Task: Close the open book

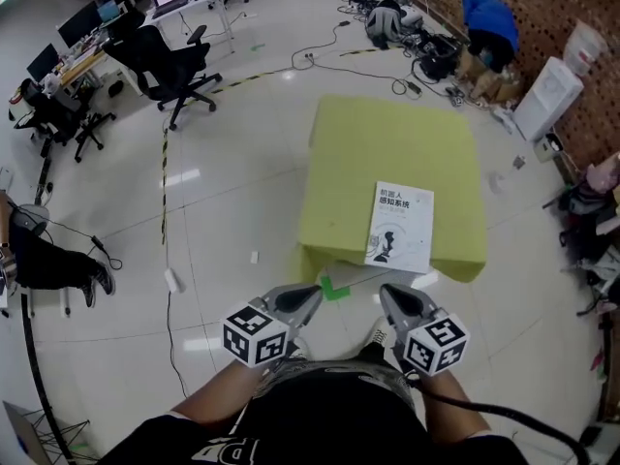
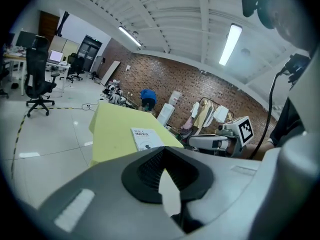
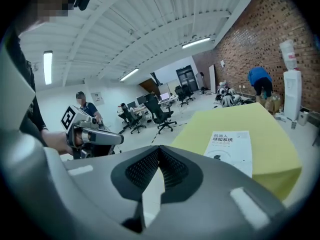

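Observation:
A white book lies closed, cover up, near the front edge of the yellow-green table. It also shows as a white book in the left gripper view and as a white book in the right gripper view. My left gripper and right gripper hover side by side in front of the table, close to my body, well short of the book. Both have their jaws together with nothing between them. Each gripper view shows its own shut pads and the other gripper beside it.
Black office chairs and desks stand at the far left. Cables, bags and a person in blue are along the brick wall behind the table. A white unit stands at the right. A seated person's leg is at the left edge.

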The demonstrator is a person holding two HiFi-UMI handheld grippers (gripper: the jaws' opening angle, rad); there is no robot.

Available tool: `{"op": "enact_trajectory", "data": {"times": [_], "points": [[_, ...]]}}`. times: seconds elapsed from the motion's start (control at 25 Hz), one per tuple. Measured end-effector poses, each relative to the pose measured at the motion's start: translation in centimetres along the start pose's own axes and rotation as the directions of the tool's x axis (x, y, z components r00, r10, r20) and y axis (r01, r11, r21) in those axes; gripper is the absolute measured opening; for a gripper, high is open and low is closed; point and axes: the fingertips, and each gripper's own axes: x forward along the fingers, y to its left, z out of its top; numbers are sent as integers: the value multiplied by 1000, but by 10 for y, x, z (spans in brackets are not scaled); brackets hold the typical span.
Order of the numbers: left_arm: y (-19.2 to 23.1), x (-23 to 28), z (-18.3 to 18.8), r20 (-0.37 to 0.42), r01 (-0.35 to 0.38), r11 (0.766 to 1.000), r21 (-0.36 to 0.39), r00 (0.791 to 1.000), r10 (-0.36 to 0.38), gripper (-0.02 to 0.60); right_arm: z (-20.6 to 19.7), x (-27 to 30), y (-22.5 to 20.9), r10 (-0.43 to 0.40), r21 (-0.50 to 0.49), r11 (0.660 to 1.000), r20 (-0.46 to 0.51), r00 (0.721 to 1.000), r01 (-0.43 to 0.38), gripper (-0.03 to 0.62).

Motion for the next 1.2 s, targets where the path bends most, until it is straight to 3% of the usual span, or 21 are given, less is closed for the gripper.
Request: {"op": "enact_trajectory", "data": {"times": [0.28,0.52,0.84,1.2], "points": [[11,-64,-16,-11,83,996,46,997,-82,8,-14,2,91,-58,10,998,40,998,58,8],[-1,-77,-26,-21,168,982,90,986,-167,7,-25,-13,118,-125,-5,992,35,992,125,8],[-14,-65,-16,26,184,980,80,982,-187,6,-19,-32,111,-154,-34,987,27,988,155,8],[-55,-19,-2,86,120,989,81,988,-127,6,-19,-75,67,-72,-80,994,20,997,73,8]]}}
